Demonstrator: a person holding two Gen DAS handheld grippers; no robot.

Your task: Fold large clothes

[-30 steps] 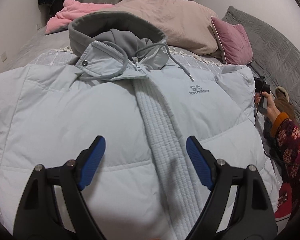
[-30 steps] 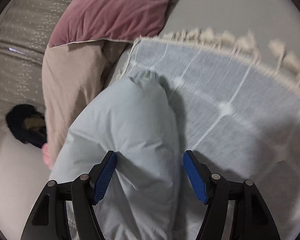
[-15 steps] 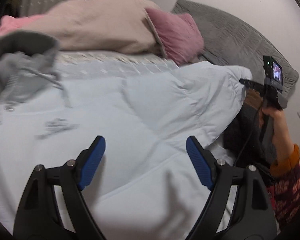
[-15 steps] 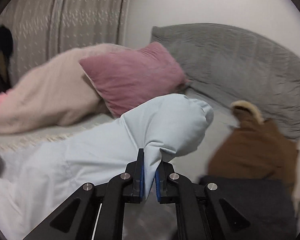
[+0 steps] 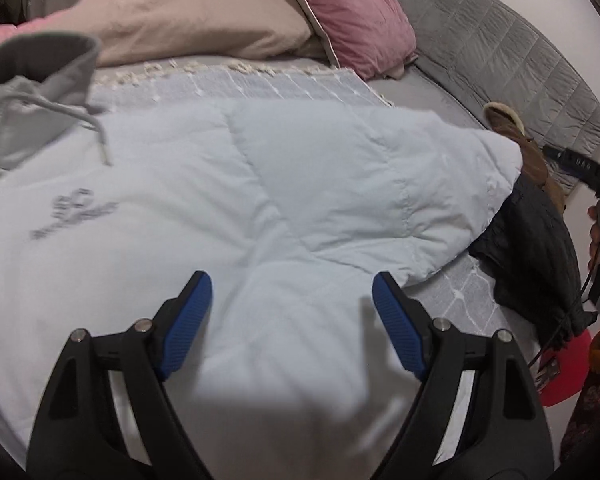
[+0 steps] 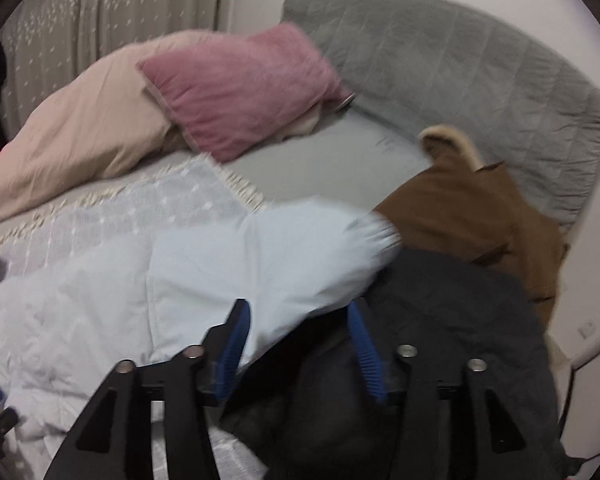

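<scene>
free: pale blue quilted jacket front (image 5: 180, 240) lying flat, mid-frame | blocking: dark grey garment heap (image 5: 532, 248) piling lower right; pink velvet cushion (image 5: 352, 20) leaning upper centre

The pale blue puffer jacket (image 5: 204, 208) lies spread flat on the bed ahead of and beneath the tool, front up, grey hood (image 5: 32, 80) to the far left. Its sleeve (image 5: 380, 184) is folded inward across the chest, the cuff end (image 6: 332, 248) blurred just ahead of the tool.
</scene>
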